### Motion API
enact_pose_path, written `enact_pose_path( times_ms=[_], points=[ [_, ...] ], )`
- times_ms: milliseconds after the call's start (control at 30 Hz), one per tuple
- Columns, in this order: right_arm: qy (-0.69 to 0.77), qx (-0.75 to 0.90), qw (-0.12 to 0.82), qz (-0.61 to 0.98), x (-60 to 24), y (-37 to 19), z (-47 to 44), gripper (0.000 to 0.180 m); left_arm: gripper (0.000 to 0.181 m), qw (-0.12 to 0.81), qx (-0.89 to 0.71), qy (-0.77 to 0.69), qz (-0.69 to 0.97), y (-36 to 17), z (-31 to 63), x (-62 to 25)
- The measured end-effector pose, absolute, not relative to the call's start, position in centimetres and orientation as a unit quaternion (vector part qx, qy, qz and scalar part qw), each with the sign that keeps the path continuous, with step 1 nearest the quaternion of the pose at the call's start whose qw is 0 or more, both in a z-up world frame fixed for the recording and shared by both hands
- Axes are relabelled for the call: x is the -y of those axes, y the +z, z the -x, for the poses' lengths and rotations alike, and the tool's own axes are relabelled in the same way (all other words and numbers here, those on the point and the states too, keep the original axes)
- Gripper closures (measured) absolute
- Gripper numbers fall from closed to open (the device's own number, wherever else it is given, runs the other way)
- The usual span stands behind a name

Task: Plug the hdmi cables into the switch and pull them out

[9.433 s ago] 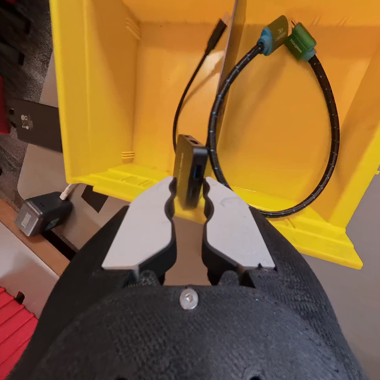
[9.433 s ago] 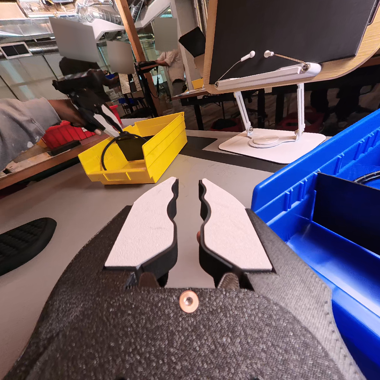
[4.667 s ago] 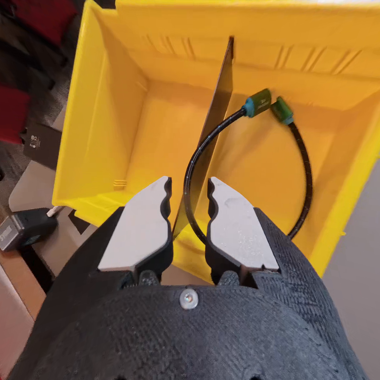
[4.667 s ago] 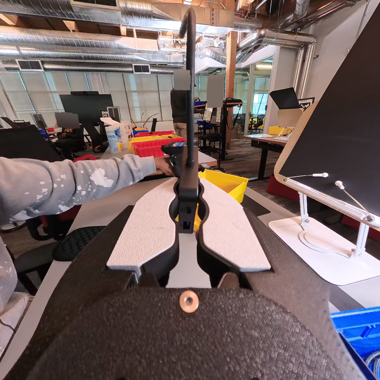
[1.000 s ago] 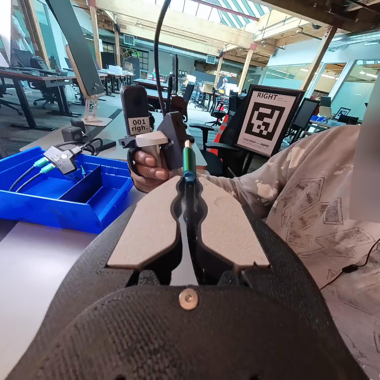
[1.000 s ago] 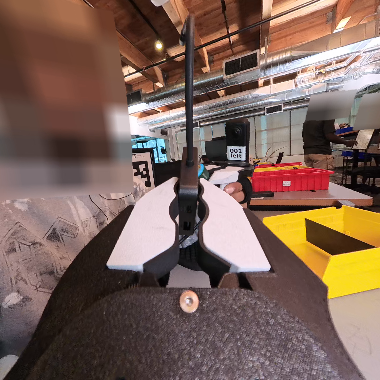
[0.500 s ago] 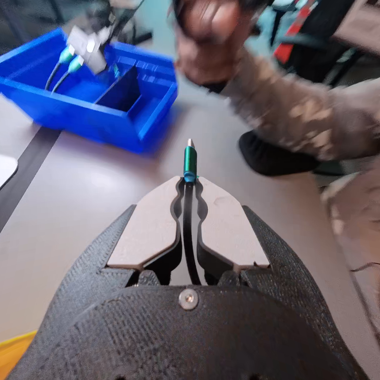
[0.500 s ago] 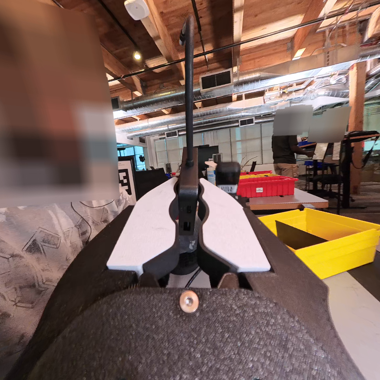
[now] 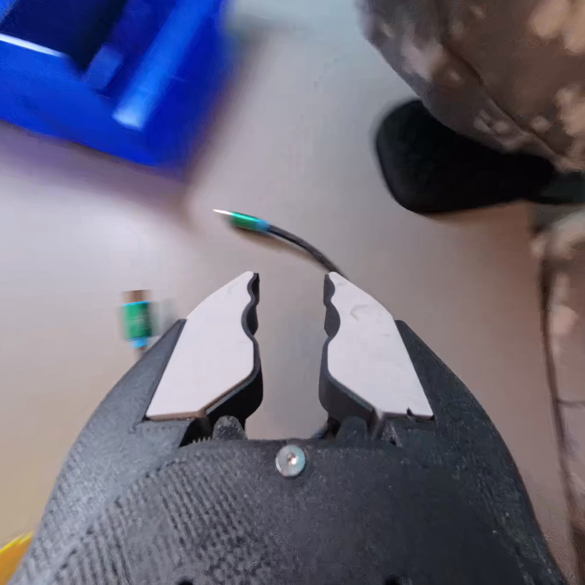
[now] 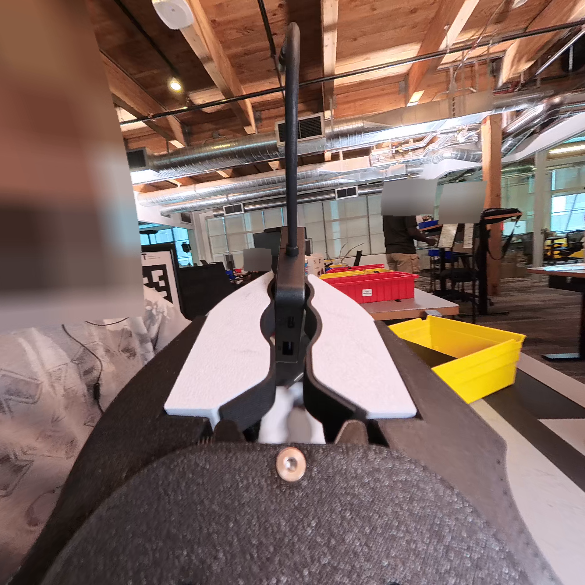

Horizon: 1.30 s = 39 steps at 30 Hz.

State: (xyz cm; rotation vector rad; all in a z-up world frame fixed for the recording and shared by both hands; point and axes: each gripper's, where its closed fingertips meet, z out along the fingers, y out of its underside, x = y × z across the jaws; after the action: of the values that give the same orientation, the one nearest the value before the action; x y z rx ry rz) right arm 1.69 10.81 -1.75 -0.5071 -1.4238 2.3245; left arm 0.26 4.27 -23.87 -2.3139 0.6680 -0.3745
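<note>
A blue bin [image 9: 95,104], blurred, sits at ten o'clock on the grey table [image 9: 95,237], and a black pad [image 9: 443,164] lies at two o'clock. In the right wrist view a yellow bin [image 10: 474,357] stands at three o'clock, red bins [image 10: 373,286] lie farther back, and a person [image 10: 402,243] stands beyond them.

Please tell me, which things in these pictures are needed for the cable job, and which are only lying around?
Needed:
- black switch, clamped in the right gripper
- HDMI cable with green plugs, loose ahead of the open left gripper

Lying around:
- blue bin
- yellow bin
- red bin
</note>
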Motion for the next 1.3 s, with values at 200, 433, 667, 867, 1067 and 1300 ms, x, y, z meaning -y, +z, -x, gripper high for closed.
enact_pose_path(
  times_ms=[200,433,667,867,1067,1300],
  points=[
    [0.824,0.499,0.2,0.177,-11.5,-0.9,-2.3,0.166,0.148,0.252,-0.3,-0.137,0.91,-30.9,-4.5,-0.8],
    [0.82,0.503,0.211,0.172,-11.2,-0.3,-2.8,0.166,0.173,0.262,-0.31,-0.084,0.91,-29.5,-4.0,0.5],
    [0.83,0.479,0.236,0.161,-12.4,1.4,-4.5,0.166,0.173,0.487,-0.166,-0.342,0.787,-12.1,-4.3,1.5],
    [0.831,0.47,0.245,0.17,-12.9,1.9,-4.8,0.166,0.174,0.498,0.073,-0.52,0.69,-14.9,2.5,2.3],
    [0.83,0.471,0.242,0.173,-13.0,1.7,-4.5,0.166,0.173,0.46,0.184,-0.45,0.743,-23.2,7.7,4.0],
    [0.828,0.475,0.234,0.185,-12.9,1.0,-3.7,0.166,0.171,0.382,0.173,-0.348,0.838,-27.9,8.4,5.8]
  ],
)
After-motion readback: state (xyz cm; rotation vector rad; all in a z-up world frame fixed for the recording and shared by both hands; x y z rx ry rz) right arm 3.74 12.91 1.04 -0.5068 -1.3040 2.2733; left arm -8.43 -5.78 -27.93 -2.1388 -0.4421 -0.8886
